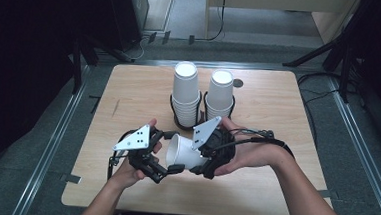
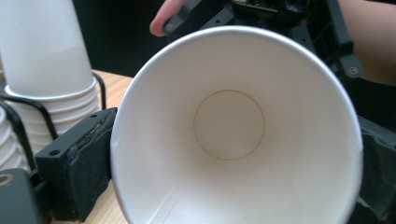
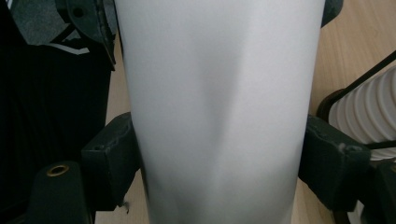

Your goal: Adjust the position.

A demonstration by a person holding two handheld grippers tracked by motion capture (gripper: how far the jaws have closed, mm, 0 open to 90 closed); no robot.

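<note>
A white paper cup (image 1: 183,154) lies on its side in the air between both grippers, above the near part of the wooden table (image 1: 129,93). My right gripper (image 1: 198,160) is shut on the cup's body; in the right gripper view its pads (image 3: 116,158) press the wall of the cup (image 3: 219,116), which shows a soft crease. My left gripper (image 1: 171,152) faces the cup's mouth. In the left gripper view the round, undeformed rim of the cup (image 2: 229,126) sits between its wide-set pads (image 2: 88,158), and I look straight into the cup.
Two tall stacks of white paper cups (image 1: 185,89) (image 1: 220,92) stand in black wire holders at the middle back of the table. One stack (image 2: 46,56) rises close on the left of the left gripper view. A holder and its stack (image 3: 369,116) lie right of the right gripper.
</note>
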